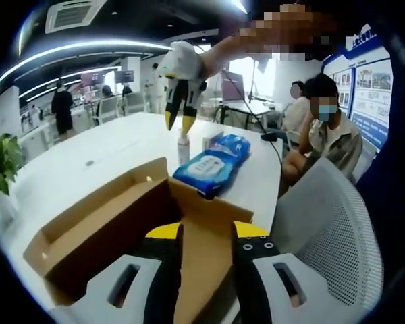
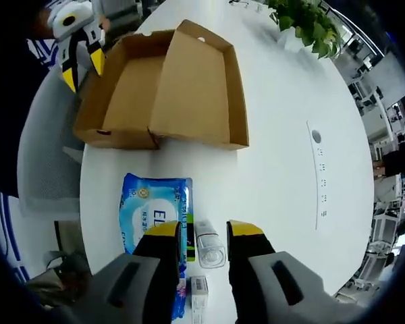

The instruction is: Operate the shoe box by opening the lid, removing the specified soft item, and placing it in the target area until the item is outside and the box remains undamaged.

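Both jaws parted: right gripper (image 2: 196, 233) over bottle (image 2: 209, 246), box (image 2: 189, 88) open

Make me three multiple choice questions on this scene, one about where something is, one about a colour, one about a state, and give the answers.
1. Where does the wipes pack lie?
A. inside the shoe box
B. on the white table beside the shoe box
C. on the chair

2. What colour are the jaw tips of the right tool?
A. yellow
B. red
C. green

3. What state is the shoe box in?
A. taped shut
B. crushed flat
C. open, lid folded back

Answers:
1. B: the pack rests on the table, outside the box.
2. A: both tips show yellow.
3. C: the lid lies back and the cardboard floor shows bare.
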Demonstrator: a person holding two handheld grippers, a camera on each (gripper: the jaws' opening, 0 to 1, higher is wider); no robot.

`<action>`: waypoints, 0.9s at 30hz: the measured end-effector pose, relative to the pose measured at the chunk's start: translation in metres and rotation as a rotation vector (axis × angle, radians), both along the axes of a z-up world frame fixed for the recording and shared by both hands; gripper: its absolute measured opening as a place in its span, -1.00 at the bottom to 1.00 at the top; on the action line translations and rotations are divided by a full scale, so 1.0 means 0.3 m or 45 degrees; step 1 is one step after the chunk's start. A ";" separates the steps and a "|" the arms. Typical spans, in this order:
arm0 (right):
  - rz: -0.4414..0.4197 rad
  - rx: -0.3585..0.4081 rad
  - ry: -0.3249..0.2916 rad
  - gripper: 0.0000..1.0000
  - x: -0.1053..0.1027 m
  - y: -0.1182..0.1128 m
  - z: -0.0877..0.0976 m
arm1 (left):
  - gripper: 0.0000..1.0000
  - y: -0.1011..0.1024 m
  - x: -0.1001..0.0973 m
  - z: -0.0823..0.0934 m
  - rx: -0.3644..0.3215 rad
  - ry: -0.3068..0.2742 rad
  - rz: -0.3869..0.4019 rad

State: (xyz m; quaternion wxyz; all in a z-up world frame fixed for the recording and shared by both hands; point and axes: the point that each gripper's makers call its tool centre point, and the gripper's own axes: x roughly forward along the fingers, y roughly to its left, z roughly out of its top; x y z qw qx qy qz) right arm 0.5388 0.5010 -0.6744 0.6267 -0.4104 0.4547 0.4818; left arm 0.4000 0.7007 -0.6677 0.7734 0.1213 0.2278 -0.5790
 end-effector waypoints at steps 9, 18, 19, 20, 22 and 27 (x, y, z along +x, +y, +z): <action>0.036 -0.010 0.005 -0.53 -0.050 0.048 0.013 | -0.51 0.039 0.006 0.010 0.005 -0.017 0.035; 0.062 0.007 -0.008 -0.53 -0.095 0.128 0.029 | -0.54 0.111 0.029 0.025 0.005 -0.019 0.095; 0.061 0.015 -0.011 -0.53 -0.101 0.142 0.029 | -0.53 0.121 0.033 0.029 0.001 -0.021 0.105; 0.057 0.022 -0.014 -0.51 -0.107 0.154 0.031 | -0.53 0.128 0.035 0.031 0.003 -0.024 0.110; 0.055 0.041 -0.025 -0.48 -0.118 0.178 0.034 | -0.54 0.145 0.042 0.034 -0.004 -0.016 0.135; 0.005 0.115 -0.052 -0.49 -0.142 0.250 0.036 | -0.55 0.188 0.067 0.035 -0.022 0.002 0.206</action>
